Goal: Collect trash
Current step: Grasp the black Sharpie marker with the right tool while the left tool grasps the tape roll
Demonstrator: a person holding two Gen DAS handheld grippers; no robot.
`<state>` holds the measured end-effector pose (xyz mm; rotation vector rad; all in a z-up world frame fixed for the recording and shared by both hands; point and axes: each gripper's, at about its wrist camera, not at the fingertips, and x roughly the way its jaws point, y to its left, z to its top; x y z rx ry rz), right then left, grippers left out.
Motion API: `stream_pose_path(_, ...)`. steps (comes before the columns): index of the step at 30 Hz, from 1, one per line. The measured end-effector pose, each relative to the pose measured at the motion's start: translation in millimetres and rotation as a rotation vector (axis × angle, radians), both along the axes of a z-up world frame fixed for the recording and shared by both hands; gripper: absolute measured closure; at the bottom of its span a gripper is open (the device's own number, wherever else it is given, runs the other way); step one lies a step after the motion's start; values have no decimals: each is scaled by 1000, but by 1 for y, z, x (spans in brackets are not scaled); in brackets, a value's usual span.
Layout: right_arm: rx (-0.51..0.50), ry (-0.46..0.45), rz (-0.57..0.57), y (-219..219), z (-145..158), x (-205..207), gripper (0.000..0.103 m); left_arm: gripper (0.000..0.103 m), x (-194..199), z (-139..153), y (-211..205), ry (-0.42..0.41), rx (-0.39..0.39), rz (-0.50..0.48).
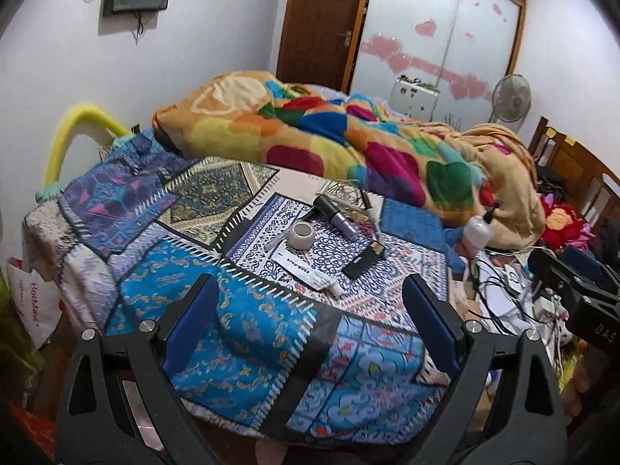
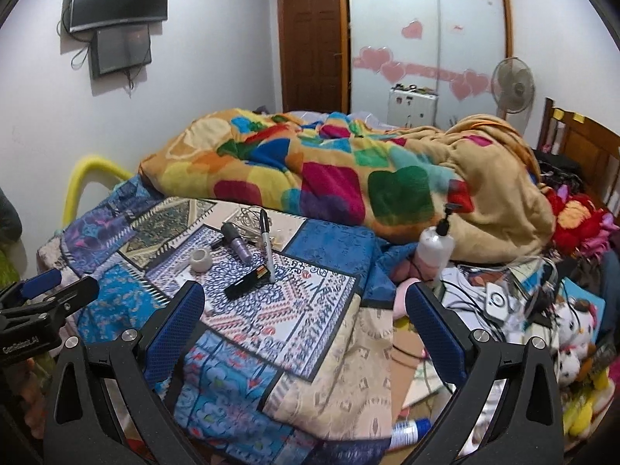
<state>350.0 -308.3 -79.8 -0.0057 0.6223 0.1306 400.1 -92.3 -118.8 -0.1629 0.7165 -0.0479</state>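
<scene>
Room: we find a bedroom, with a bed (image 1: 128,283) under a patchwork cover, a bright blanket (image 1: 348,143) heaped across its far side, and a wooden door (image 1: 321,19) beyond.
Clutter on the bed, left to right: a tape roll (image 1: 303,235), a white tube (image 1: 310,274), a purple-and-black cylinder (image 1: 336,215), a black flat case (image 1: 363,260) and a marker pen (image 2: 266,246). We judge these the likeliest trash; no bin or bag for it is in view.
Left gripper (image 1: 310,306): open wide, nothing between its jaws, held off the near edge of the bed and pointing down at the cover.
Right gripper (image 2: 306,306): likewise open and empty; it aims further right, over the seam where the cover meets a tangle of cables (image 2: 484,290) and a pump bottle (image 2: 434,246).
Deciding relation: the cluster lies ahead of and beyond both grippers. In the left wrist view it sits almost centred between the jaws; in the right wrist view it falls left of centre. We judge the left gripper the better aligned.
Long axis: the tube lies obliquely, its cap end nearest the left gripper; we expect a wrist turn to span it crosswise.
Contact: none; both grippers stand well apart from every item.
</scene>
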Motion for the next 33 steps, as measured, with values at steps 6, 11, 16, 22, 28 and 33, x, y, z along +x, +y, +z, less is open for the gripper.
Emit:
stream_pose_path(6, 33, 70, 85, 4, -24, 61, 3, 7, 57, -34, 4, 68, -22, 35)
stream_pose_path(11, 93, 181, 137, 9, -53, 117, 27, 7, 97, -60, 10, 119, -42, 54)
stream_pose_path(16, 149, 275, 171, 16, -81, 159, 40, 7, 132, -84, 5, 166, -14, -5)
stream_pose_path(22, 169, 345, 231, 31, -104, 188, 60, 18, 159, -105, -5, 195, 49, -51)
stream_pose_path(28, 155, 383, 272, 42, -121, 200, 76, 34, 175, -115, -12, 191, 45, -98)
stream_pose_path(33, 168, 397, 269, 41, -126, 208, 92, 58, 185, -122, -19, 194, 76, -103)
